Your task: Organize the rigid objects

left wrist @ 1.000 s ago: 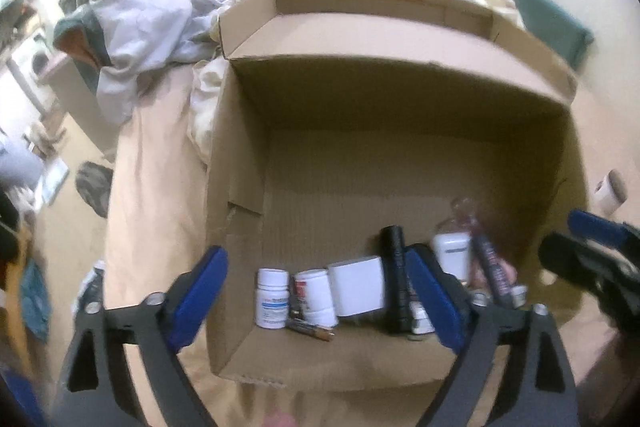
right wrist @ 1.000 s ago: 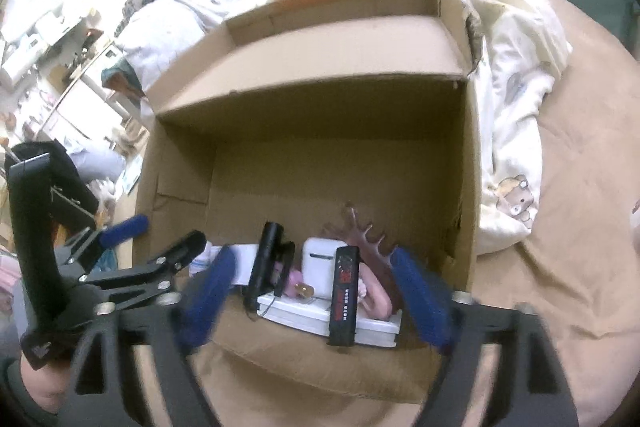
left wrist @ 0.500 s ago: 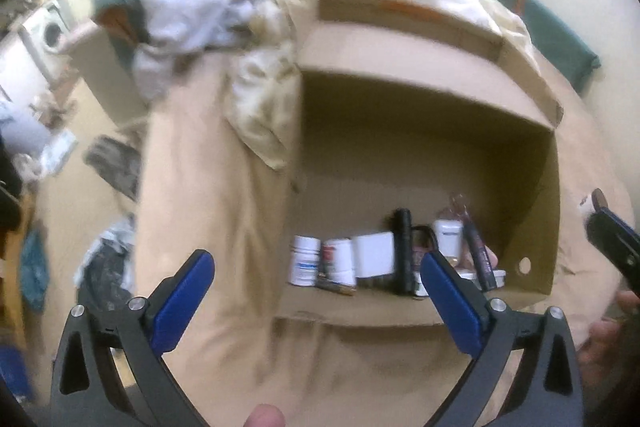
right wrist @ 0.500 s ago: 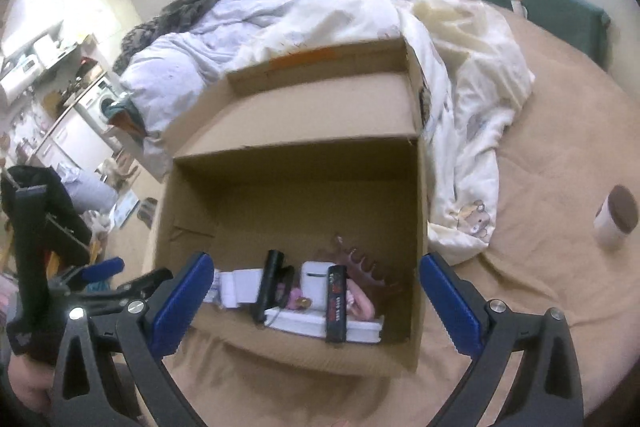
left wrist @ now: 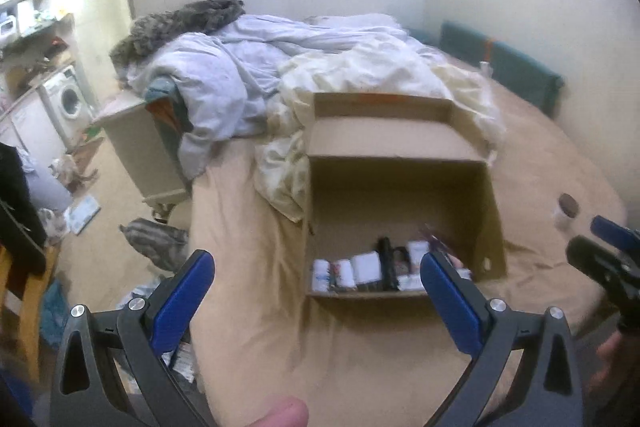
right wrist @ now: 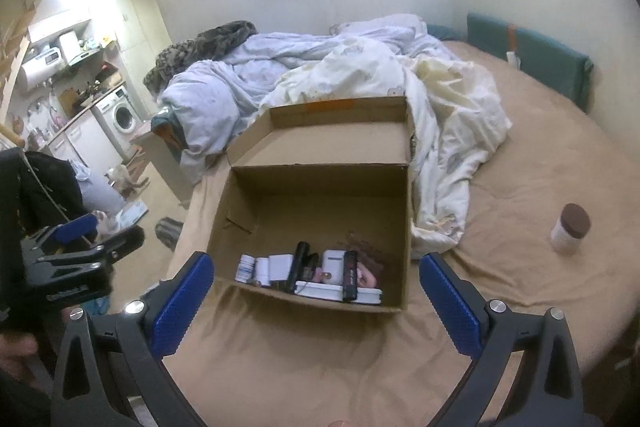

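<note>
Both grippers have pulled up and back from the cardboard box since a second ago, so the box that filled each earlier picture now sits small in the middle of the bed. From the left wrist, the left gripper (left wrist: pixel 318 291) stands with its blue pads spread as wide as they go and nothing between them; the cardboard box (left wrist: pixel 400 187) lies ahead of and below it on the tan sheet (left wrist: pixel 248 267), its row of small things, among them a white pill bottle (left wrist: pixel 321 269) and a black torch-like stick (left wrist: pixel 385 259), lined up along the near wall. A small jar with a dark lid (left wrist: pixel 566 213) stands alone on the sheet, well apart to the right of the box, near the other tool at the picture's edge. From the right wrist, the right gripper (right wrist: pixel 316 297) is likewise wide and empty, hanging over the sheet just short of the box's (right wrist: pixel 320 183) near wall; the pill bottle (right wrist: pixel 245 267) and the other items rest inside, untouched by either tool. The jar (right wrist: pixel 570 227) shows clearly here, upright, out to the right of this gripper and nearer to it than to the left one. Backing off with empty jaws suggests the last item has been dropped off, and the jar looks like the one rigid thing not yet boxed, probably a reach for the right hand.
</note>
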`<state>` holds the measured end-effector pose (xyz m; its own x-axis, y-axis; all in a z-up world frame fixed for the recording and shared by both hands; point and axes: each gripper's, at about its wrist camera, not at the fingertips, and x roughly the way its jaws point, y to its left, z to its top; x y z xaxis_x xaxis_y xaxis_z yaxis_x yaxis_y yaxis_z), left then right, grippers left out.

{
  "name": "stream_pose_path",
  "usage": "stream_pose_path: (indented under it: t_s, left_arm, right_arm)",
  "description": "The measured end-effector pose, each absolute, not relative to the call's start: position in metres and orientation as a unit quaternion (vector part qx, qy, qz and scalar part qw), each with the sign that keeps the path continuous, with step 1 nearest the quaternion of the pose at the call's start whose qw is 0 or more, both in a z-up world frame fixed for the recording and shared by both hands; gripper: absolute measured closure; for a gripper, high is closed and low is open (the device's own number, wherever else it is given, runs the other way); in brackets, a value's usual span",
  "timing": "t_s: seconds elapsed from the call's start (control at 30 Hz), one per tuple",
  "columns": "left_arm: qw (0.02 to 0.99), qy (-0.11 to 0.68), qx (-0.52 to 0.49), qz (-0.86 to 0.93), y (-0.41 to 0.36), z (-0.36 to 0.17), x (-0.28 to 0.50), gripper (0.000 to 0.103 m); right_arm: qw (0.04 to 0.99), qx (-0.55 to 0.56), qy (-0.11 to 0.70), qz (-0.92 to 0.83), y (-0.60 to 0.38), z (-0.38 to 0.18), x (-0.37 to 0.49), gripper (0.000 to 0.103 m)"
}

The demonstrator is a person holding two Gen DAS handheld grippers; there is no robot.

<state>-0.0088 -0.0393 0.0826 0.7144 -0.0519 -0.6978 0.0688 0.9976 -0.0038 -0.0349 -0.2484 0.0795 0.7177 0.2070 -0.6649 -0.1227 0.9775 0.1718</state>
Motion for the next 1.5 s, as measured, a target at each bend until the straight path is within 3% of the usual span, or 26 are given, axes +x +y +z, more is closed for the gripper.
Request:
stream_pose_path:
  t_s: [0.33,1.5]
  left_arm:
    - [0.916,0.4,0.002,-0.023,-0.04,0.033,-0.011,0.001]
    - [0.919,0.394,0.014,-0.021,-0.048,0.028,-0.01,0.001]
  right_arm:
    - [0.944,0.043,0.322,0.051,-0.251,0.048,-0.053,0.0]
    - [0.939,0.04,0.34,0.048,-0.249,0.042,-0.04,0.0]
